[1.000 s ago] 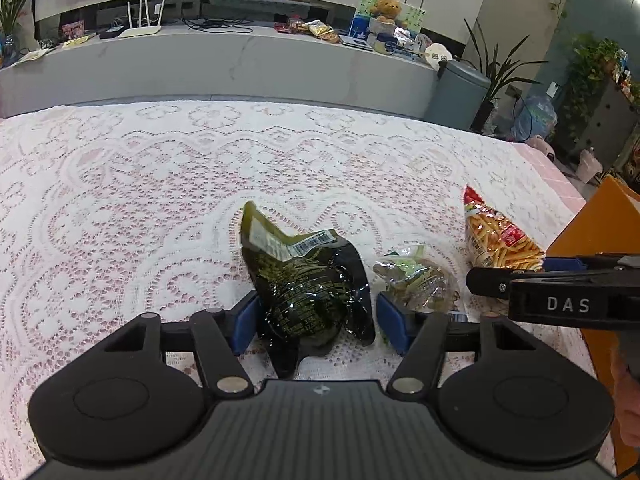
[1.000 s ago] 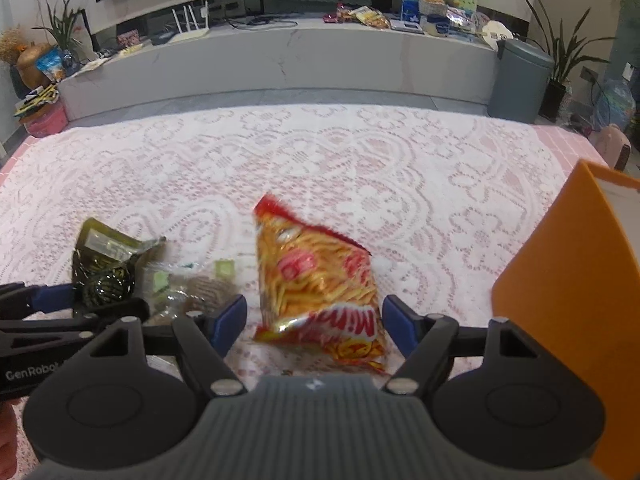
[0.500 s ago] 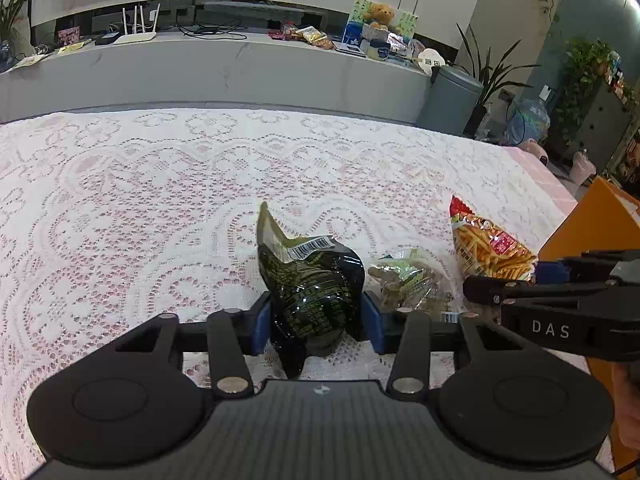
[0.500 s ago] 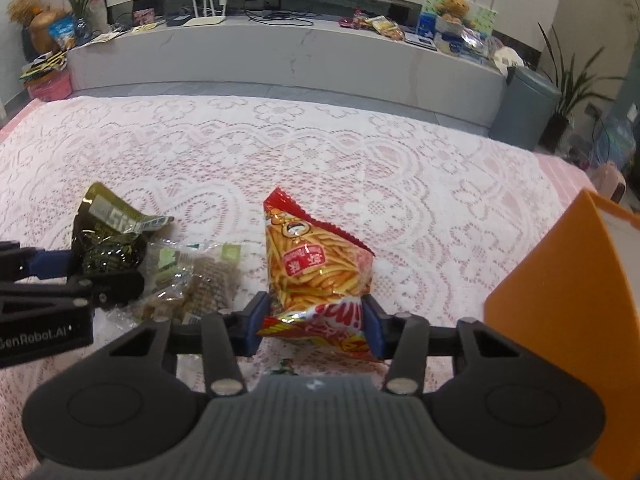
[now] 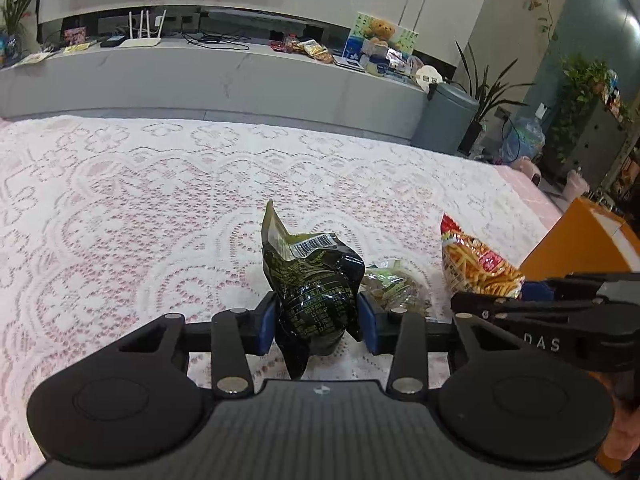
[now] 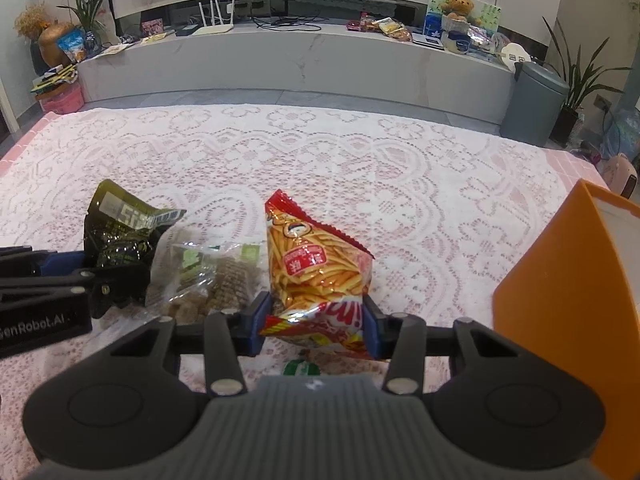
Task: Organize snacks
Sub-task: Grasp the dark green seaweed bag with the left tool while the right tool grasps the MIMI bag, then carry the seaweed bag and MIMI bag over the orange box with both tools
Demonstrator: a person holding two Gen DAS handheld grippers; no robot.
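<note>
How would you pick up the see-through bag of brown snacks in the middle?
Probably by its crinkly top end. The clear bag lies flat on the lace tablecloth, squeezed between the dark green packet in the left gripper and the red fries bag in the right gripper. Both sides are crowded, so come straight down from above and pinch the flat sealed edge.

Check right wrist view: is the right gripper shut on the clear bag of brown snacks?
No, the right gripper is shut on the red fries bag; the clear bag lies beside it.
</note>
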